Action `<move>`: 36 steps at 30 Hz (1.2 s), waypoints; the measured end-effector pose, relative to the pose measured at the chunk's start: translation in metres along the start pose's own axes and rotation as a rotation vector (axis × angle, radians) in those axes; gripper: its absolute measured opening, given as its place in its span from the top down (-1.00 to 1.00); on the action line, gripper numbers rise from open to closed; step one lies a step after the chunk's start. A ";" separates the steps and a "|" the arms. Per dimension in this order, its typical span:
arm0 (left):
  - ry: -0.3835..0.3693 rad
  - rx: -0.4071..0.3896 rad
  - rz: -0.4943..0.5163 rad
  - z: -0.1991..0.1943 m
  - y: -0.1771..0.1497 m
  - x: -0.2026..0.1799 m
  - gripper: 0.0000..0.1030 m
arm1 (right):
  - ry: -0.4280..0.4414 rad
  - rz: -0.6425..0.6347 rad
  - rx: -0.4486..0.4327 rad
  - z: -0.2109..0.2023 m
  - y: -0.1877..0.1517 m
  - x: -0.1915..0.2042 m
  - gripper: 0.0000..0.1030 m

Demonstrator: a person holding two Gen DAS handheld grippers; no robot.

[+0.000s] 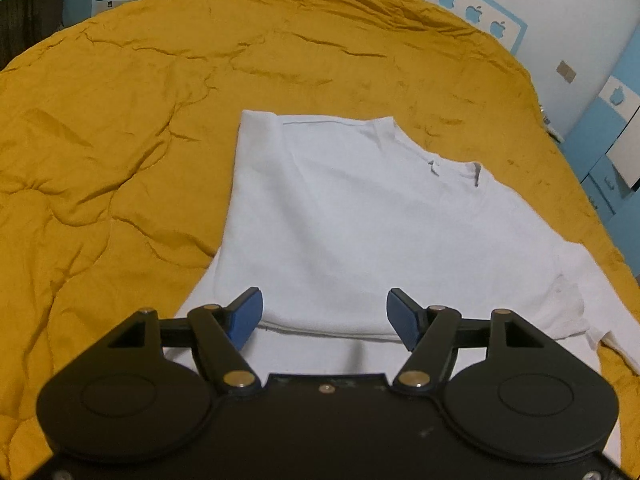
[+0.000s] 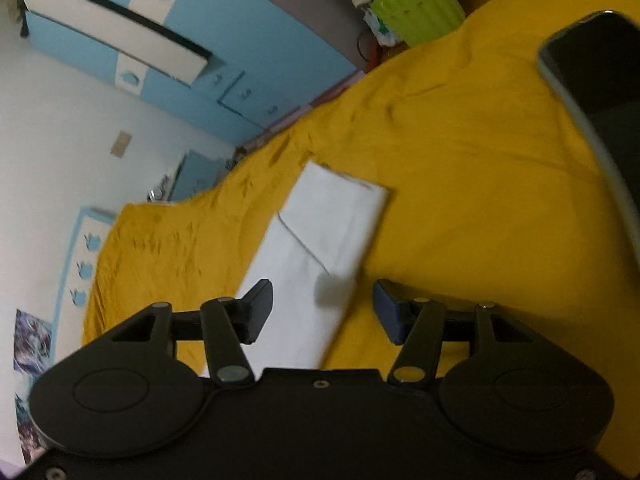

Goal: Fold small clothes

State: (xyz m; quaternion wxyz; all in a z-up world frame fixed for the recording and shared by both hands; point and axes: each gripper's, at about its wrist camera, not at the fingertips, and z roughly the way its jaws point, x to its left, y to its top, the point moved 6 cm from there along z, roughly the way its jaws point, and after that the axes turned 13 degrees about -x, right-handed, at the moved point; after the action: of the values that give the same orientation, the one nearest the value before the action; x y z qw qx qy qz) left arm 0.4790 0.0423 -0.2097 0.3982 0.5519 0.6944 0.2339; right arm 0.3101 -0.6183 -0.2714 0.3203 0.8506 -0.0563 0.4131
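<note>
A white T-shirt (image 1: 344,224) lies on a mustard-yellow quilt (image 1: 104,152), its left side folded in, its collar toward the upper right. My left gripper (image 1: 325,312) is open and empty, its blue pads just above the shirt's near folded edge. In the right wrist view, a white folded part of the shirt (image 2: 320,248) lies on the quilt (image 2: 460,184). My right gripper (image 2: 323,308) is open and empty over its near end. That view is blurred.
A dark phone (image 2: 600,96) lies on the quilt at the right. A green bin (image 2: 420,4) stands past the bed's edge. Blue and white furniture (image 2: 200,40) and a white wall border the bed.
</note>
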 end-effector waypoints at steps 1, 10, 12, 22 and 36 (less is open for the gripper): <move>0.002 0.001 0.001 0.001 0.000 0.000 -0.36 | -0.002 -0.011 -0.002 0.003 0.000 0.005 0.11; 0.001 -0.014 -0.021 -0.001 0.004 0.012 -0.37 | 0.137 -0.247 -0.050 -0.040 -0.001 0.095 0.76; -0.006 -0.017 -0.032 -0.003 0.005 0.015 -0.37 | 0.253 -0.280 -0.034 -0.061 -0.016 0.140 0.76; -0.032 -0.042 -0.120 -0.012 0.003 0.039 -0.43 | 0.888 -0.496 0.364 -0.207 -0.247 0.344 0.77; -0.045 -0.051 -0.157 -0.004 0.010 0.030 -0.43 | 0.778 -0.609 0.622 -0.190 -0.364 0.329 -0.02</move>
State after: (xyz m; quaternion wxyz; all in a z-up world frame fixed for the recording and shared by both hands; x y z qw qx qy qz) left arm 0.4798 0.0740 -0.2086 0.4448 0.4905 0.7202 0.2069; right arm 0.5291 -0.1630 -0.1240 0.1570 0.6682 0.4365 0.5817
